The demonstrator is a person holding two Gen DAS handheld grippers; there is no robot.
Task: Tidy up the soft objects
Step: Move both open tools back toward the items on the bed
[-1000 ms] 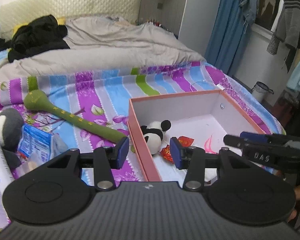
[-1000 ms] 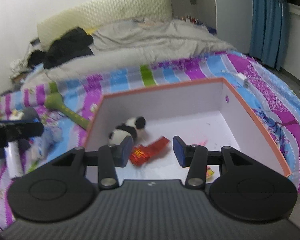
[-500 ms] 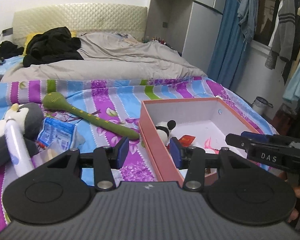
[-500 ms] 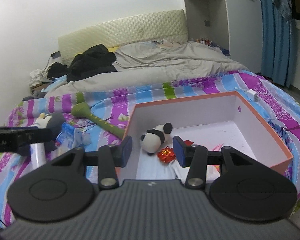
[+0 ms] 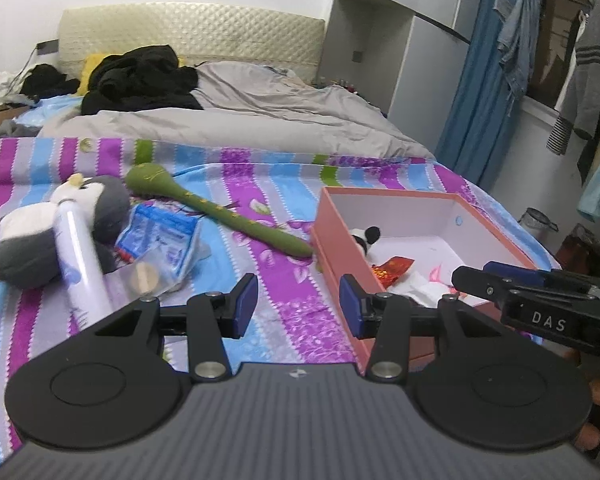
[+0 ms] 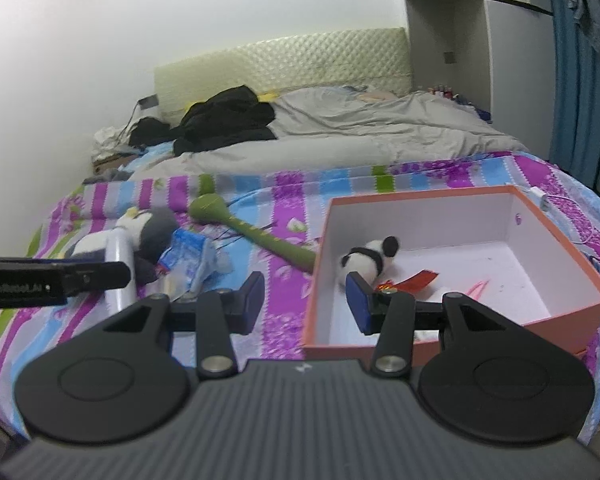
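Note:
An orange box (image 5: 334, 240) (image 6: 560, 236) with a white inside lies on the striped bedspread. A small panda plush (image 5: 366, 238) (image 6: 368, 258) and a red packet (image 5: 394, 267) (image 6: 416, 280) lie in it. Left of the box lie a green plush stick (image 5: 228, 214) (image 6: 260, 232), a blue packet (image 5: 160, 236) (image 6: 188, 250), a grey penguin plush (image 5: 32, 236) (image 6: 150, 228) and a white tube (image 5: 82, 256). My left gripper (image 5: 298, 306) is open and empty above the bedspread by the box's left wall. My right gripper (image 6: 306, 300) is open and empty at the box's near left corner.
A grey duvet (image 5: 240, 120) and black clothes (image 5: 140, 76) cover the far half of the bed. A wardrobe (image 5: 396, 48), blue curtain (image 5: 476, 80) and hanging clothes (image 5: 588, 64) stand on the right. A white cable (image 6: 544, 200) lies behind the box.
Both grippers have pulled back and up from the box, staying open. The penguin plush, tube and blue packet have come into fuller view on the left.

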